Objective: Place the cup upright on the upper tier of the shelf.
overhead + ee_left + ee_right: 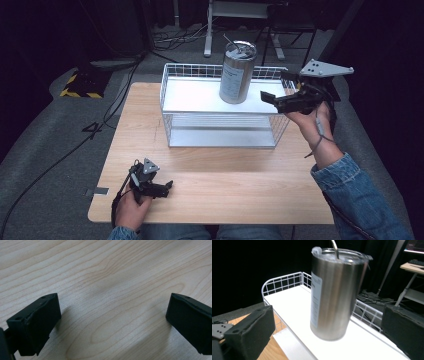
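This looks like a lab or recording studio set up for data capture, not a home. A plain light wooden table (210, 170) stands on grey carpet (45, 145), with black curtains closing off the dark background. Cables (115, 95) trail across the floor, 1 patch is marked with yellow-and-black hazard tape (80, 90), and white desk legs (207, 30) rise behind. In the right gripper view, a keyboard on a side desk (415, 265) sits at the far right

Overhead view; close tool cameras below.
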{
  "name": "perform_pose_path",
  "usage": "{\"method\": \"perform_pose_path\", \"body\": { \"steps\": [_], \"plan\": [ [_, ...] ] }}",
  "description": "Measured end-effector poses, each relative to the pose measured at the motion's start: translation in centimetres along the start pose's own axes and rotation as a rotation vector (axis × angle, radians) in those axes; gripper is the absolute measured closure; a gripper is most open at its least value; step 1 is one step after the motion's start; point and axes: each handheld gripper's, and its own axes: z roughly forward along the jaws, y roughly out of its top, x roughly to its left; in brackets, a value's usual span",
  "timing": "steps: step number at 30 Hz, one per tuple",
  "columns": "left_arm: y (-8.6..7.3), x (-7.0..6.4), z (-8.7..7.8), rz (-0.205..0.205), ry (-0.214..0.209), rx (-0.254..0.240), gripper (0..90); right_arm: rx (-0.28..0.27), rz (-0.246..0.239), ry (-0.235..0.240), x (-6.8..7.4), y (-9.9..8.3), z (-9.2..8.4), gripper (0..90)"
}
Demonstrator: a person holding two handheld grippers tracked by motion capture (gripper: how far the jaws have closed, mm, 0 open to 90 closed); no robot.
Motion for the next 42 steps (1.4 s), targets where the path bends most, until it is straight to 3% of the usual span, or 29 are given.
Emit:
{"method": "perform_pose_path", "body": {
  "steps": [6, 17, 42],
  "plan": [
    [0.1, 0.0, 0.1, 0.001, -0.002, 0.002, 0.2, 0.002, 0.013, -0.026, -0.4, -1.7, -1.8, 0.0],
    [0.2, 0.0, 0.2, 0.001, -0.001, -0.001, 0.2, 0.066, 0.07, -0.06, -0.5, -4.7, -3.9, 0.0],
    [0.2, 0.0, 0.2, 0.002, 0.0, -0.002, 0.2, 0.211, 0.131, -0.029, 1.0, -15.4, -4.1, 0.0]
  ]
}}
